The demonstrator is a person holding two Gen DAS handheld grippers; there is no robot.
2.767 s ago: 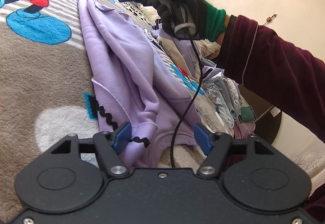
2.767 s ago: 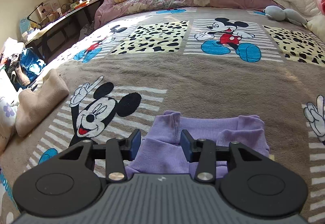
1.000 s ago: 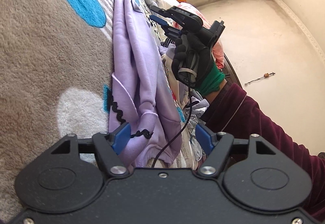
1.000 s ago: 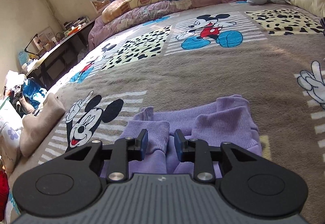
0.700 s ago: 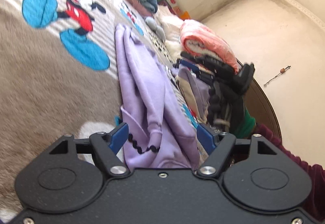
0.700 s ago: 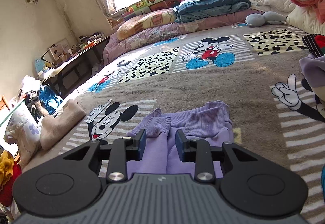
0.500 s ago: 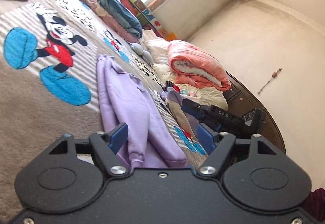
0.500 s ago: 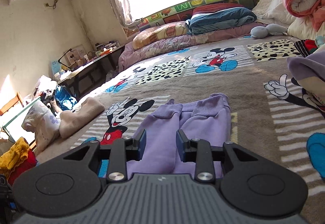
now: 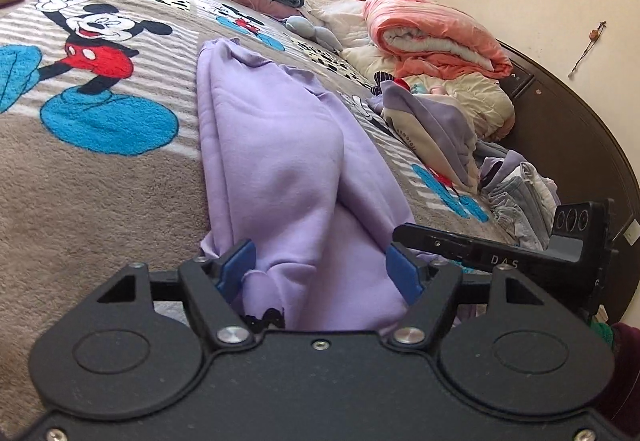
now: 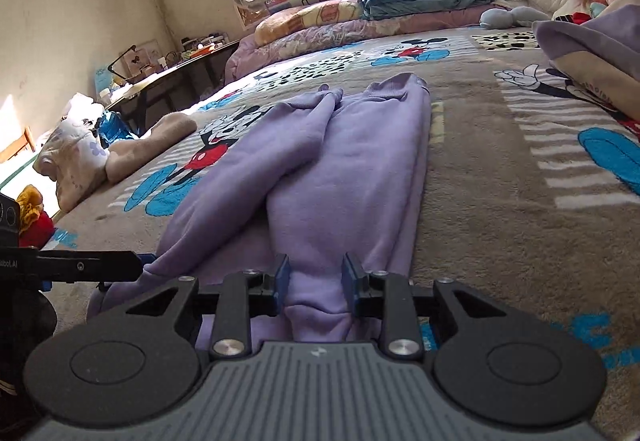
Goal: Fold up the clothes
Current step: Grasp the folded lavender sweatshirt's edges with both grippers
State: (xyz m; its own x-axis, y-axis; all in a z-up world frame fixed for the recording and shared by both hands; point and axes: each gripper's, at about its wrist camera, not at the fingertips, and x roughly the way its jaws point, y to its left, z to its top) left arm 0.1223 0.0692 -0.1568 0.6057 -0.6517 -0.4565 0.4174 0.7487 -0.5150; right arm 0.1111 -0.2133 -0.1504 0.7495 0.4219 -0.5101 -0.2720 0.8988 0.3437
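I am working over a bed in a sunlit bedroom, its Mickey Mouse blanket (image 9: 100, 169) serving as the folding surface, with pillows and folded bedding stacked at the far end under the window.

My left gripper (image 9: 320, 271) sits low at the near end of the lilac garment (image 9: 280, 145), fingers spread wide with cloth bulging between them; nothing is pinched. My right gripper (image 10: 314, 279) is beside it at the same near edge, jaws partly open, a ridge of the garment (image 10: 332, 169) rising between the pads. I cannot confirm that the pads bear on the cloth, so I record no firm hold.

The garment lies on the blanket in a long narrow strip. Its long axis runs from the grippers straight away toward the pillows, ribbed cuffs (image 10: 396, 85) at the far end, the near end with black trim (image 9: 266, 319) under my tools. It appears folded lengthwise already, with a soft hump down the middle.

Risks, in my judgement:
- Closing on only the top layer would peel the lengthwise fold apart when lifted.
- Uneven lift between the two sides would skew the strip.
- The plush blanket may drag the underside and bunch it.
- The unfolded clothes pile (image 9: 436, 129), near on the right, could catch a swung edge.
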